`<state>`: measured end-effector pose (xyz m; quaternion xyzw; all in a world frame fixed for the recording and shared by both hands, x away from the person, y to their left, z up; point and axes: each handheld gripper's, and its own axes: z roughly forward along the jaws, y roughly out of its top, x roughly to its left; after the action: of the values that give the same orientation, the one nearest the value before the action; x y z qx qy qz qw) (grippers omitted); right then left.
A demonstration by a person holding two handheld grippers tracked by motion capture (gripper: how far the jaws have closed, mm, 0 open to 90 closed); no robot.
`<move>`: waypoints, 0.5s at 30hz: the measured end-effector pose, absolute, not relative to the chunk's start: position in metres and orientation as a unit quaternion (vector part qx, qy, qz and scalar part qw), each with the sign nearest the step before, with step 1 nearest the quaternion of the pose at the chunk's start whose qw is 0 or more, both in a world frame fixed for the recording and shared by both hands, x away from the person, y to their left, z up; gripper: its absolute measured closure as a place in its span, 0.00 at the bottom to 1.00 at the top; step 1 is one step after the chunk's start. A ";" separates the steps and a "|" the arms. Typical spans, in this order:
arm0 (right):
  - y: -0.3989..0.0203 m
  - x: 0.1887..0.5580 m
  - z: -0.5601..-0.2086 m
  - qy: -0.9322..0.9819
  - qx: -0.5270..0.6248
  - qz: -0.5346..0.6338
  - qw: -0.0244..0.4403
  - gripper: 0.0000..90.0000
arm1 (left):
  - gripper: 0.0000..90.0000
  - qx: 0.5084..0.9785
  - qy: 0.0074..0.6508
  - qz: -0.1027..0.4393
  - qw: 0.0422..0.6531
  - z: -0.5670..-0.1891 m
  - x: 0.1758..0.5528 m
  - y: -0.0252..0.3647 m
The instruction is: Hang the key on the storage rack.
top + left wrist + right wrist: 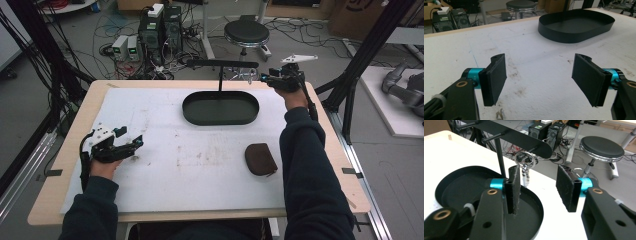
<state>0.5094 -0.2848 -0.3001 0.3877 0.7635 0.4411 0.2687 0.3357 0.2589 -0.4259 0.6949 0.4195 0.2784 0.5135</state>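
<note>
We had the key ring [525, 160] hanging from a peg on the stand's crossbar [524, 138], over the far right end of the black tray [456, 185], so the keys dangled free above it. Our right gripper [537, 186] sat just short of them, its fingers [514, 187] released and apart, nothing between the pads. The ring hung beyond the fingertips and a little toward the left one, seemingly not touching, though the overlap made that hard to judge. Our left gripper [544, 80] rested low over the worktop [544, 65] well away, its fingers [495, 80] spread wide and empty, kept out of the way. A brown pouch [260, 159] lay on the worktop near our right forearm.
</note>
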 end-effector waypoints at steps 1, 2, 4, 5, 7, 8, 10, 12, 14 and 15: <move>-0.288 0.506 -0.298 0.763 0.386 0.443 0.270 0.60 | 0.30 0.694 0.420 0.280 0.514 -0.425 0.335 0.260; -0.288 0.506 -0.298 0.763 0.386 0.443 0.270 0.60 | 0.30 0.694 0.420 0.280 0.514 -0.425 0.335 0.260; -0.295 0.493 -0.296 0.755 0.379 0.456 0.280 0.55 | 0.30 0.692 0.419 0.281 0.517 -0.425 0.335 0.260; -0.295 0.493 -0.296 0.755 0.379 0.456 0.280 0.55 | 0.30 0.691 0.419 0.282 0.517 -0.425 0.335 0.260; -0.303 0.478 -0.299 0.770 0.376 0.452 0.249 0.47 | 0.29 0.688 0.421 0.281 0.520 -0.425 0.335 0.261; -0.305 0.473 -0.301 0.772 0.374 0.449 0.251 0.44 | 0.29 0.688 0.421 0.281 0.520 -0.425 0.335 0.261; -0.308 0.464 -0.303 0.770 0.367 0.453 0.260 0.42 | 0.29 0.688 0.421 0.280 0.520 -0.425 0.336 0.261; -0.311 0.450 -0.307 0.776 0.370 0.446 0.249 0.32 | 0.29 0.689 0.421 0.279 0.520 -0.425 0.336 0.261; -0.312 0.436 -0.314 0.777 0.365 0.446 0.253 0.29 | 0.29 0.687 0.422 0.280 0.522 -0.425 0.336 0.262; -0.308 0.424 -0.321 0.795 0.365 0.420 0.240 0.28 | 0.29 0.687 0.420 0.283 0.522 -0.424 0.334 0.261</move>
<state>0.4241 -0.3080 -0.3209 0.3651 0.7954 0.4203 0.2395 0.3345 0.2614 -0.4236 0.6868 0.4197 0.2829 0.5216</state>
